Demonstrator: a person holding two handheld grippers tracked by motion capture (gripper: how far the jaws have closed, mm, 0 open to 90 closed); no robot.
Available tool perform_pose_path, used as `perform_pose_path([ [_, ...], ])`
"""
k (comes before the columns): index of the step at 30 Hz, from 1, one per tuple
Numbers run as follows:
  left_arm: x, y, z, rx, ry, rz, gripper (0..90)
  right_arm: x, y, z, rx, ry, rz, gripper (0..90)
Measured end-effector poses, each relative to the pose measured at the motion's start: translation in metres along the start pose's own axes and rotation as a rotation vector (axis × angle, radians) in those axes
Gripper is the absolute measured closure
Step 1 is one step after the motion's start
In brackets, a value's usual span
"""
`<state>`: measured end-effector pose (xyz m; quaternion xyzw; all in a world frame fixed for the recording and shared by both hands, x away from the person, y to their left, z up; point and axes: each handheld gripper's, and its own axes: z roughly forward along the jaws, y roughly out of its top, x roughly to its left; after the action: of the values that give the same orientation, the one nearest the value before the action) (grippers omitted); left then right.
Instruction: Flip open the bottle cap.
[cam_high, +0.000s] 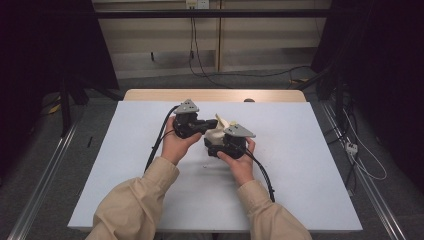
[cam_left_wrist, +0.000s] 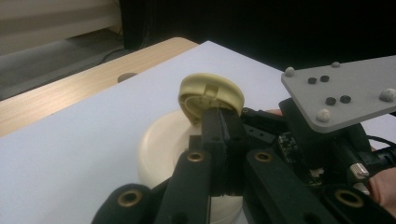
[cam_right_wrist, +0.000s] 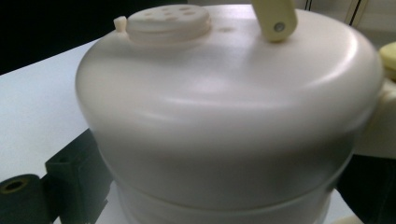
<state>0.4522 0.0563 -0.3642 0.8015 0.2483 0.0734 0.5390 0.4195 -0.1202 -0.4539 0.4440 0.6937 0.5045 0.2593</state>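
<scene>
Cream plastic container (cam_right_wrist: 224, 116), domed and round, sits clamped between our right gripper (cam_high: 217, 141) jaws on the white table (cam_high: 310, 150), while our left gripper (cam_left_wrist: 223, 122) jaws pinch its yellowish flip cap (cam_left_wrist: 211, 94), raised upright just beyond the fingertips. We judge lid-opening underway; next comes a steady outward pull.
</scene>
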Motion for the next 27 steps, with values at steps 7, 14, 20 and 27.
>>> perform_pose_path([
  [7,-0.0005,0.0010,0.0010,0.000,-0.001,0.002,90.0,-0.0001,0.0000,0.0000,0.000,0.001,0.000,5.6],
  [14,-0.0012,0.0028,0.0025,0.001,0.000,0.006,90.0,-0.0001,0.0001,-0.0001,0.002,0.000,0.000,5.6],
  [20,-0.0019,0.0043,0.0037,0.004,-0.002,0.006,90.0,-0.0001,0.0001,-0.0001,0.002,0.000,0.000,5.5],
  [27,-0.0026,0.0063,0.0048,0.004,-0.006,0.007,90.0,-0.0001,0.0001,-0.0001,0.001,0.000,-0.001,5.6],
])
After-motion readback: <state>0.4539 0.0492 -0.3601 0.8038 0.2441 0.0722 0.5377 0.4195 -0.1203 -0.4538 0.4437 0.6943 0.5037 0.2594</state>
